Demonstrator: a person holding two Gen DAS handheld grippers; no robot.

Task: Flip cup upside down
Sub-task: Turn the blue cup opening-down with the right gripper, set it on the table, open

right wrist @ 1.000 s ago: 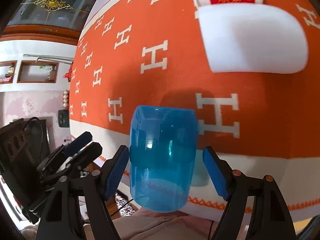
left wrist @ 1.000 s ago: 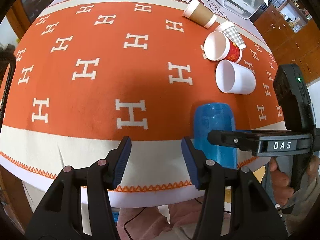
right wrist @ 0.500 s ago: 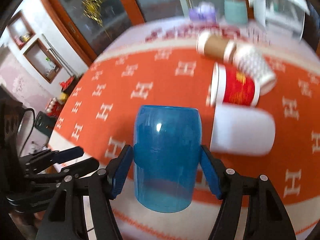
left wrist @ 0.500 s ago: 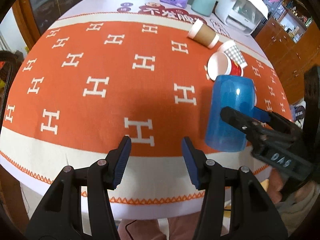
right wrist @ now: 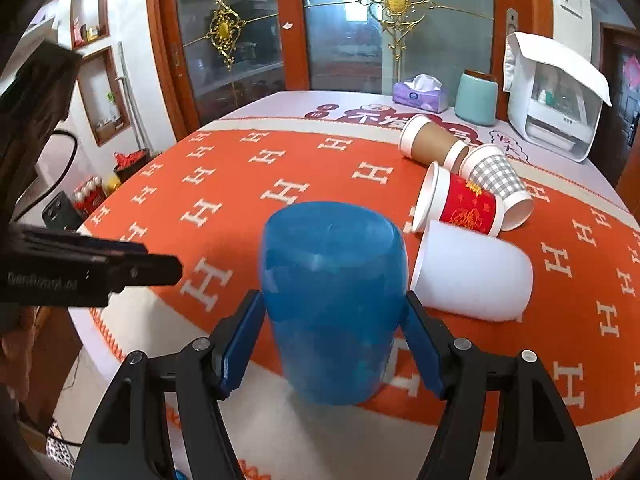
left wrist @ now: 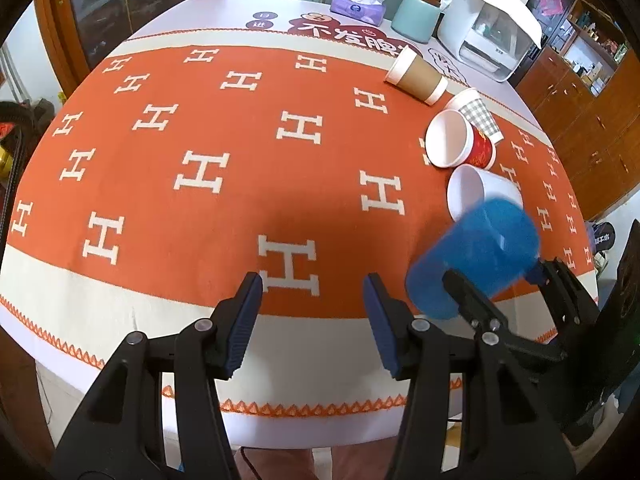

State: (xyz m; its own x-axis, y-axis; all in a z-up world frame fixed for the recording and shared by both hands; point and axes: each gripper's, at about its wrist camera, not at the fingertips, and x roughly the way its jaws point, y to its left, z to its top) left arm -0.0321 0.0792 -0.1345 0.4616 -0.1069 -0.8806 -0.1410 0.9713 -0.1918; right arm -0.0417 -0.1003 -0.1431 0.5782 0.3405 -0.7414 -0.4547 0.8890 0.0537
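My right gripper (right wrist: 334, 334) is shut on a translucent blue plastic cup (right wrist: 334, 296), its closed base pointing away from me and slightly up. In the left wrist view the blue cup (left wrist: 476, 254) is tilted in the air over the table's near right edge, held by the right gripper (left wrist: 496, 280). My left gripper (left wrist: 312, 312) is open and empty, above the cloth's front border.
An orange cloth with white H marks (left wrist: 200, 168) covers the table. A white cup (right wrist: 476, 276), a red cup (right wrist: 460, 204), a checked cup (right wrist: 496, 178) and a brown cup (right wrist: 432, 144) lie on their sides at the right. A tissue box (right wrist: 420, 94), a teal canister (right wrist: 476, 98) and a white appliance (right wrist: 556, 108) stand at the back.
The right gripper closed on the blue cup, lifted it off the cloth and is turning it over. The left gripper has stayed open and drawn back slightly.
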